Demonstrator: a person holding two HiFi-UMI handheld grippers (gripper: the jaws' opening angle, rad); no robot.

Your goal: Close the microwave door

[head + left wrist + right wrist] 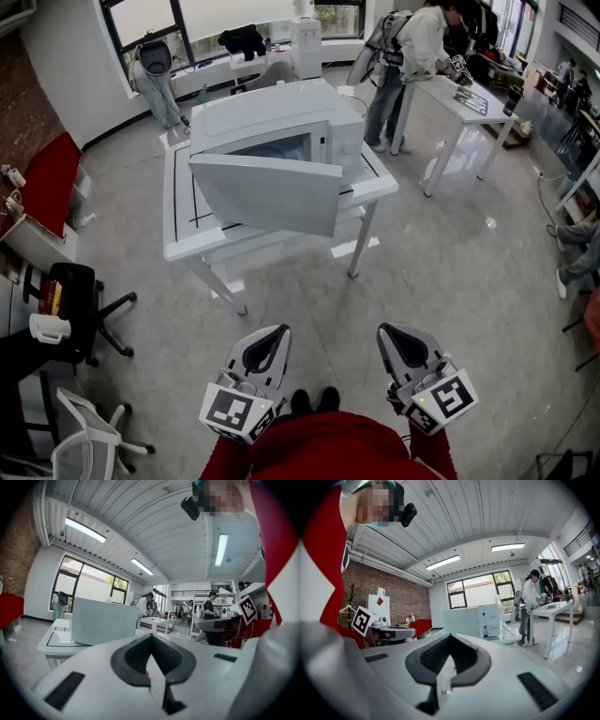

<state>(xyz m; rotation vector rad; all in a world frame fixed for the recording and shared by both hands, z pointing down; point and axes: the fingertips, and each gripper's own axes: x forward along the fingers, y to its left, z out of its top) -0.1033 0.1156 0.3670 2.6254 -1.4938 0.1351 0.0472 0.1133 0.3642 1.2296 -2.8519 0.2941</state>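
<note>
While both grippers hung low in front of the person's red sleeves, the microwave (281, 117) sat well ahead of them on a white table (183, 225), across a stretch of grey floor. Its door (267, 192) stood swung out towards the person. The door's long side ran left to right across the head view, with the hinge edge at the left and the free edge nearer and to the right.

The left gripper (270, 339) had its jaws together with nothing between them, and the right gripper (398, 342) looked the same, shut and empty. Neither was near the door. The free edge lay roughly between the two, a little to the right-hand side, so the right gripper seemed slightly better placed to push it (a judgement, not a certainty).

No object stood on the floor on the way to the table. An office chair (80, 300) stood off to the left. A second table (459, 103), with a person (412, 47) at it, stood beyond and to the right, out of the way.
</note>
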